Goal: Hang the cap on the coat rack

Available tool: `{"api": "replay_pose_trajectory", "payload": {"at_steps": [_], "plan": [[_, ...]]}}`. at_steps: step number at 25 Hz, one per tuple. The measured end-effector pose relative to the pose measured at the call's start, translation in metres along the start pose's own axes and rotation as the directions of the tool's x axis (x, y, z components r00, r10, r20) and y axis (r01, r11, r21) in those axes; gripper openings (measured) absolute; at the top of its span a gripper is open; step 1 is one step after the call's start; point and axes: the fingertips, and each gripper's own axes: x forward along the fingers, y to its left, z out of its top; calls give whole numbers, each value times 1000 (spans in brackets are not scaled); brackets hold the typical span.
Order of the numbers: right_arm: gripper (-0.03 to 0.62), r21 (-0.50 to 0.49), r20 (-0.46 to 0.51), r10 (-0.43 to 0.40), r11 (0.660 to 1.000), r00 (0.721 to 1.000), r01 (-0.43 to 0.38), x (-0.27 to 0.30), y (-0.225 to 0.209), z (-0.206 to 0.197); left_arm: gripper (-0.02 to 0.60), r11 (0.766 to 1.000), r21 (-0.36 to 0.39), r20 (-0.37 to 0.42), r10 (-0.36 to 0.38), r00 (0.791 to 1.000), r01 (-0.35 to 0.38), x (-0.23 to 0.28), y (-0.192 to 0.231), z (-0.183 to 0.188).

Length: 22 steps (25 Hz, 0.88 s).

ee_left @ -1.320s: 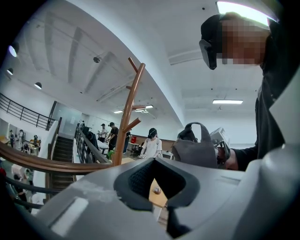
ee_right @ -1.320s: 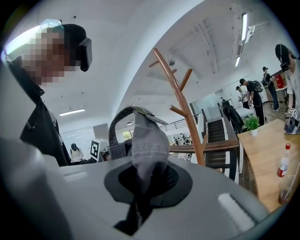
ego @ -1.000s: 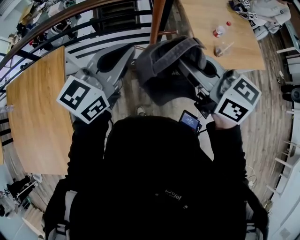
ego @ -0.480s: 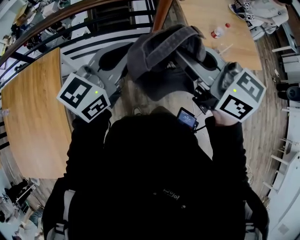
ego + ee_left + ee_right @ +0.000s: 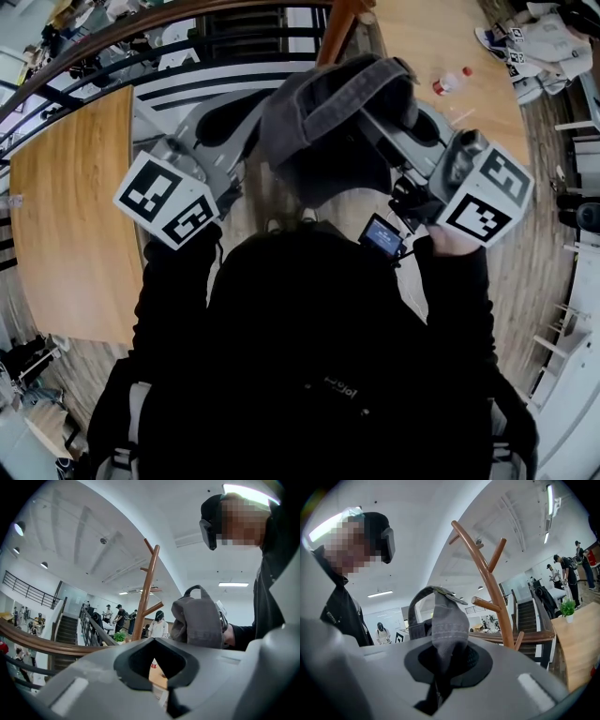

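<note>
cap (image 5: 328, 112): grey, held aloft, its fabric pinched in the closed jaws of right gripper (image 5: 440, 667), by the left edge of the tabletop (image 5: 422, 47) bearing a bottle (image 5: 451, 81). coat rack (image 5: 487, 588): wooden, just beyond cap. left gripper (image 5: 154, 660): jaws together, empty.

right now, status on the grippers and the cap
Right gripper shut on grey cap, held up. Left gripper shut, empty. Cap not yet hung; coat rack just ahead, pegs bare.
</note>
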Motion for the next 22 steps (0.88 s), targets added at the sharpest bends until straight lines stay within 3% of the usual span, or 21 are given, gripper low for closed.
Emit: {"api": "replay_pose_trajectory", "payload": {"at_steps": [11, 17, 22], "plan": [[25, 9, 0, 61, 998, 998, -61, -14, -24, 20, 2, 998, 37, -21, 54, 998, -53, 26, 0, 8], [25, 60, 0, 16, 998, 1000, -16, -13, -44, 27, 2, 996, 47, -7, 78, 997, -78, 25, 6, 15], [25, 75, 18, 26, 997, 999, -28, -12, -48, 39, 2, 994, 54, 11, 93, 996, -93, 26, 4, 23]]}}
